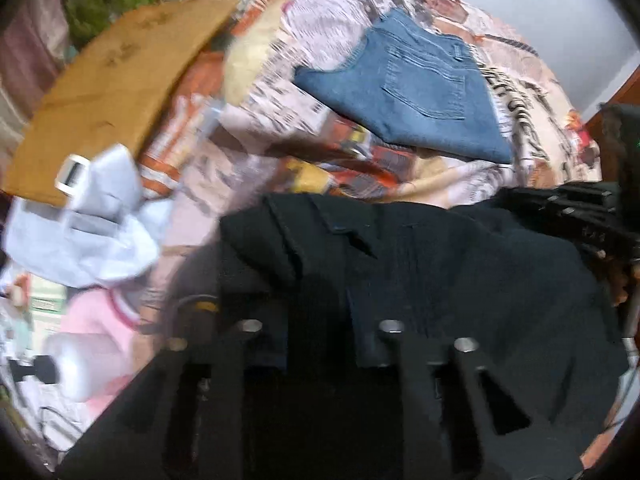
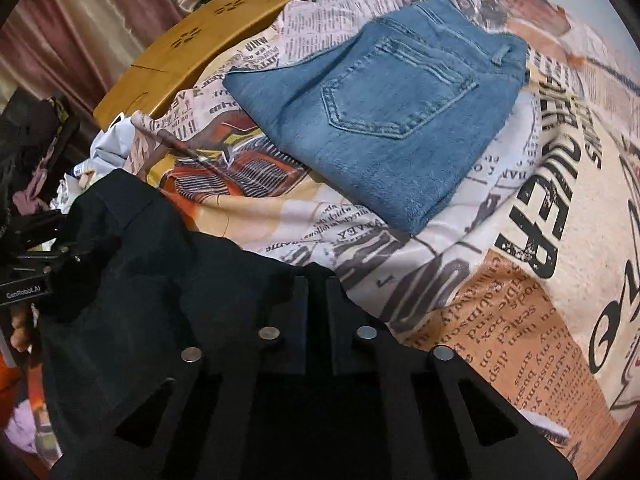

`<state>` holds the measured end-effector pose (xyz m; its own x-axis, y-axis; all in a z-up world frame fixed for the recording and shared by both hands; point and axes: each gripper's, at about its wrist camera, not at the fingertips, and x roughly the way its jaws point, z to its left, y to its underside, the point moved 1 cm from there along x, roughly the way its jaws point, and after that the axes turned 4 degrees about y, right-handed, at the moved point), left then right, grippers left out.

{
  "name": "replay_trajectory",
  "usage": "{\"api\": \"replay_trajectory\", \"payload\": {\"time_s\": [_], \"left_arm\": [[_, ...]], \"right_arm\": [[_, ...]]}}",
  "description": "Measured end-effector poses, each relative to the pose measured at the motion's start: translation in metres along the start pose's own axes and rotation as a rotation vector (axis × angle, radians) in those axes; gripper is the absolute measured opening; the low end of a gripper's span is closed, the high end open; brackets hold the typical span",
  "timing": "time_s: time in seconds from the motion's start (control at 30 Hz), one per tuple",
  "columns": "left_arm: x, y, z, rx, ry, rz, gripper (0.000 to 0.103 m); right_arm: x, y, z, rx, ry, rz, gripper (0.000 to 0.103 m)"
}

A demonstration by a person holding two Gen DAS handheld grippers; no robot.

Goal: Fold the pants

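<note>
Both the left hand-held gripper [image 1: 320, 332] and right hand-held gripper [image 2: 317, 304] pinch the dark black fabric pants [image 2: 140, 280], lifted between them above the newspaper-print bed cover [image 2: 520, 280] for folding, beside folded blue denim jeans [image 2: 384, 112]

Black pants [image 2: 132, 280]: dark, crumpled, bunched, near edge of view, left of centre, partly over printed bedspread [image 2: 500, 272]. Blue jeans [image 2: 384, 104]: folded flat into compact rectangle, back pocket up, far on bedspread, well apart from black pants [image 1: 420, 280]; same jeans [image 1: 412, 88] far right.
</note>
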<state>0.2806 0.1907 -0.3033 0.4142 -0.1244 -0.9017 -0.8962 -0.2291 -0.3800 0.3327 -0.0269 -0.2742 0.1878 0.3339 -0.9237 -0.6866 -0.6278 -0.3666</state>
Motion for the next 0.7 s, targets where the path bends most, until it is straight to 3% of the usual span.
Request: {"api": "replay_trajectory", "payload": {"time_s": [0.1, 0.23, 0.43, 0.53, 0.6, 0.7], "left_arm": [[-0.009, -0.001, 0.004, -0.003, -0.047, -0.034, 0.016], [-0.02, -0.007, 0.006, 0.05, -0.181, -0.096, 0.016], [-0.005, -0.016, 0.026, -0.006, -0.17, -0.009, 0.024], [-0.02, -0.015, 0.029, -0.034, -0.15, -0.018, 0.043], [-0.038, -0.012, 0.026, -0.029, -0.157, -0.063, 0.067], [-0.062, -0.005, 0.021, -0.022, -0.164, -0.11, 0.074]], "right_arm": [[-0.012, -0.004, 0.0, -0.007, 0.036, -0.065, 0.002], [-0.027, -0.015, 0.001, -0.011, 0.065, -0.148, 0.001], [-0.035, -0.032, -0.011, 0.07, 0.195, -0.176, 0.001], [-0.05, -0.028, -0.026, 0.146, 0.117, -0.166, 0.001], [-0.066, -0.019, -0.028, 0.15, 0.105, -0.174, 0.002], [-0.09, -0.003, -0.026, 0.145, 0.094, -0.183, 0.009]]}}
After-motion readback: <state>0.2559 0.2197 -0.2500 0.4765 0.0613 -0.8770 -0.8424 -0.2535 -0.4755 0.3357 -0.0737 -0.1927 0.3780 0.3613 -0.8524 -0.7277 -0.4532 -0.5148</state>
